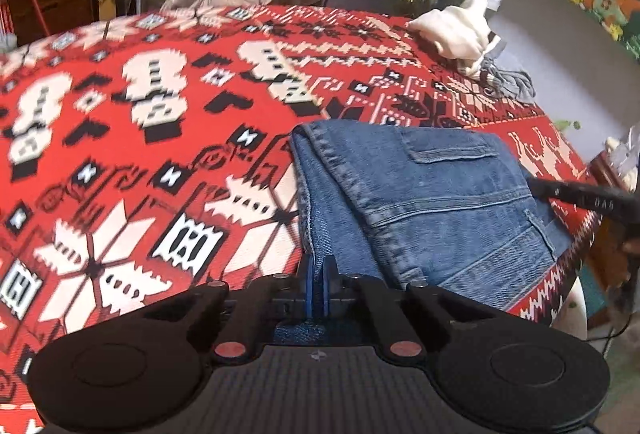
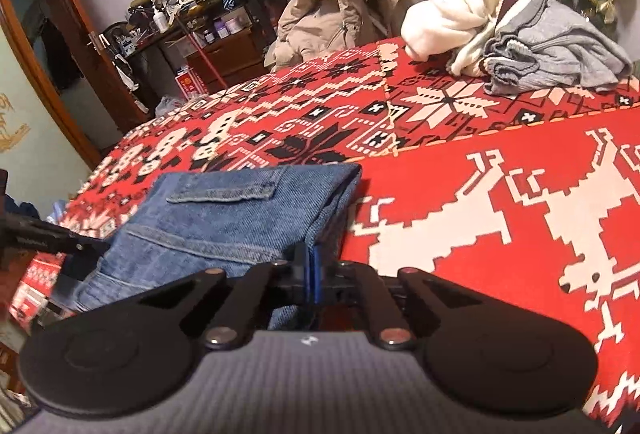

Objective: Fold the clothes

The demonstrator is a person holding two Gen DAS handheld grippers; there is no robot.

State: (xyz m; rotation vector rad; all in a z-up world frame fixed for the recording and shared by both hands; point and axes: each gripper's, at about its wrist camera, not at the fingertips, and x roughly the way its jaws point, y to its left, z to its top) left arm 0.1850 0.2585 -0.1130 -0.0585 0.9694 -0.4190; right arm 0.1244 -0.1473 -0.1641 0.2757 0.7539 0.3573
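One folded pair of jeans (image 1: 420, 202) on red tablecloth (image 1: 160, 138). Left gripper (image 1: 319, 270) and right gripper (image 2: 311, 266) each pinch its near edge. Two garments, white (image 2: 452, 22) and grey (image 2: 556, 50), heaped behind.

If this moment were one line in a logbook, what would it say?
stage: folding jeans | left gripper: shut on jeans edge | right gripper: shut on jeans edge | waiting: white and grey clothes
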